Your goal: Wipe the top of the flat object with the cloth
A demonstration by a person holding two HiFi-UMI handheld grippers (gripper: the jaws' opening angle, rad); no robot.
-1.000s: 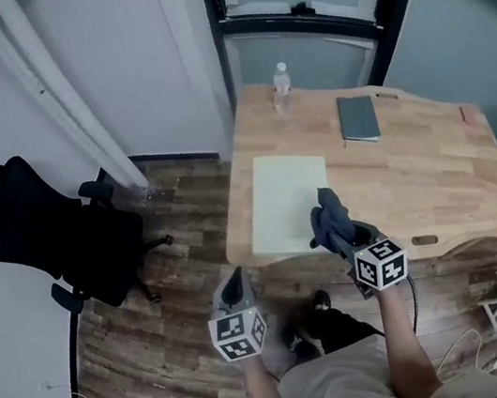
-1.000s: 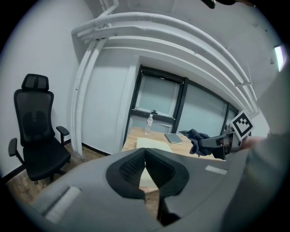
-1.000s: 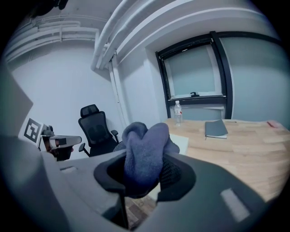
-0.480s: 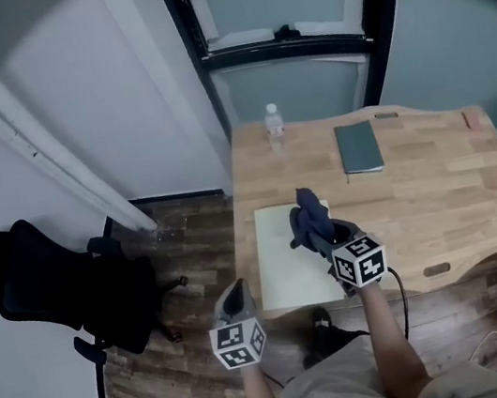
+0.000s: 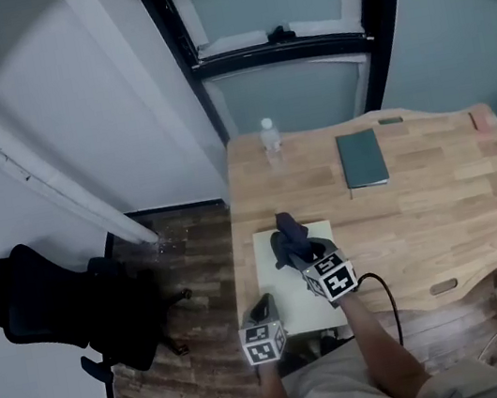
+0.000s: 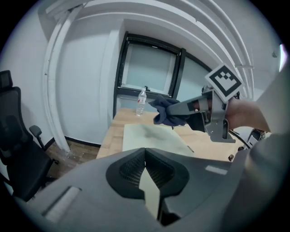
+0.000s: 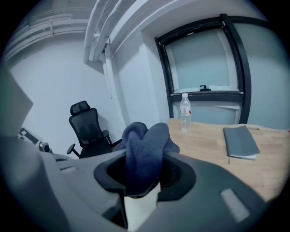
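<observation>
Advancing from the desk's [image 5: 440, 207] near edge, the right gripper [image 5: 298, 251] is now hanging over the desk's near-left part, pinching the bunched dark cloth [image 5: 289, 237] above the flat object [image 5: 278, 283] lying there. Wiping is probably about to begin. This pale sheet's long axis is running from the desk's near edge toward its far edge. The left gripper [image 5: 266, 307], jaws pressed together and empty, is waiting at the desk's near-left corner.

One table [image 5: 440, 207], one flat board [image 5: 277, 279], one cloth [image 5: 289, 236], one bottle [image 5: 269, 137], one notebook [image 5: 361, 159], one chair [image 5: 49, 309].
</observation>
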